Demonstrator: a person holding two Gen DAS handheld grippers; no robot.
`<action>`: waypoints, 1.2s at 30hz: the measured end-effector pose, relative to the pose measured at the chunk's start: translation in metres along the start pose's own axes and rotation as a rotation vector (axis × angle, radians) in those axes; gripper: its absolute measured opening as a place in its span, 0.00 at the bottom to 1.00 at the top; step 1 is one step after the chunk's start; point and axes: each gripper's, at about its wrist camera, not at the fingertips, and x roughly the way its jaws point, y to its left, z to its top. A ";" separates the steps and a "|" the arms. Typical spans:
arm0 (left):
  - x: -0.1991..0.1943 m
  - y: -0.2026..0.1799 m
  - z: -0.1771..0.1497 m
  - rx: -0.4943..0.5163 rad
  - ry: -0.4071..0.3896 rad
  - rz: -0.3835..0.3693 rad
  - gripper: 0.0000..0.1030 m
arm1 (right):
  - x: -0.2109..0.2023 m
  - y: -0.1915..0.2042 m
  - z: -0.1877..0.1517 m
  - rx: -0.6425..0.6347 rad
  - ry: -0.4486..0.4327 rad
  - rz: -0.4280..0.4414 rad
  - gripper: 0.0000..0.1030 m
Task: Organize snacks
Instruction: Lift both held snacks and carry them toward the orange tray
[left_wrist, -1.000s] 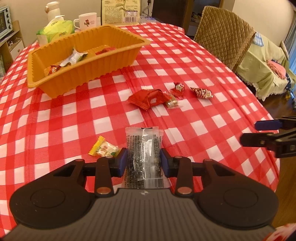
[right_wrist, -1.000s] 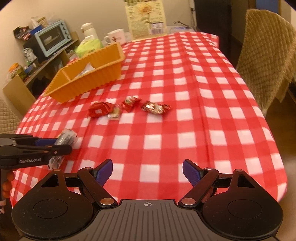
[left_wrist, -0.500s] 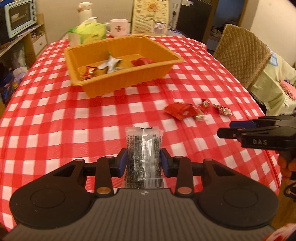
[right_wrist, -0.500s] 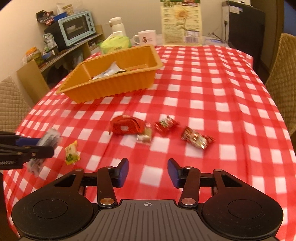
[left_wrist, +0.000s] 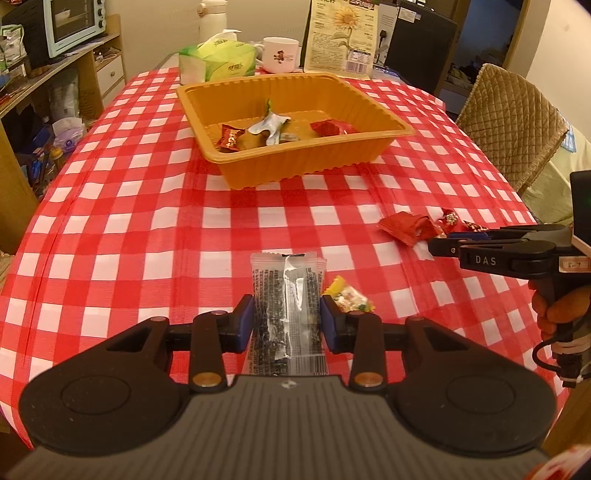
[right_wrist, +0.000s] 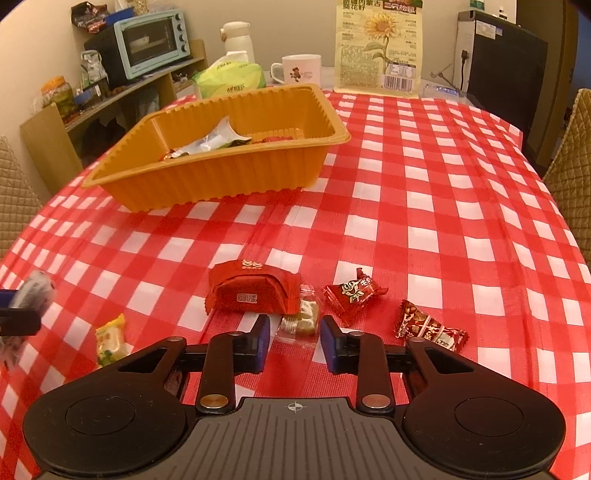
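My left gripper (left_wrist: 287, 321) is shut on a clear packet of dark seeds (left_wrist: 286, 295), held above the checked cloth. The orange tray (left_wrist: 255, 171) with several snacks in it stands ahead; it also shows in the right wrist view (right_wrist: 207, 177). My right gripper (right_wrist: 294, 339) hangs low with its jaws partly closed on either side of a small clear-wrapped candy (right_wrist: 299, 321) lying on the cloth, not clamped. A red packet (right_wrist: 253, 291), two red candies (right_wrist: 352, 291) (right_wrist: 428, 326) and a yellow candy (right_wrist: 109, 338) lie around it.
A tissue pack (left_wrist: 218, 61), a mug (left_wrist: 280, 55), a sunflower-seed bag (right_wrist: 378, 48) and a white flask (right_wrist: 238, 40) stand behind the tray. A toaster oven (right_wrist: 151, 42) sits on a shelf at the left. Quilted chairs (left_wrist: 513, 125) stand at the table's right side.
My left gripper has moved with the seed packet, bringing the tray more into the centre. My right gripper has dropped forward over the clear-wrapped candy and its jaws have narrowed.
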 end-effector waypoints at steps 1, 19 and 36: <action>0.001 0.001 0.000 -0.001 0.002 0.001 0.33 | 0.001 0.001 0.000 -0.003 0.000 -0.002 0.29; 0.002 -0.001 0.000 0.012 0.012 0.001 0.33 | 0.010 0.002 0.010 0.008 0.005 -0.035 0.26; -0.004 -0.010 0.002 0.022 -0.004 -0.011 0.33 | -0.023 0.003 -0.011 -0.008 0.042 0.006 0.21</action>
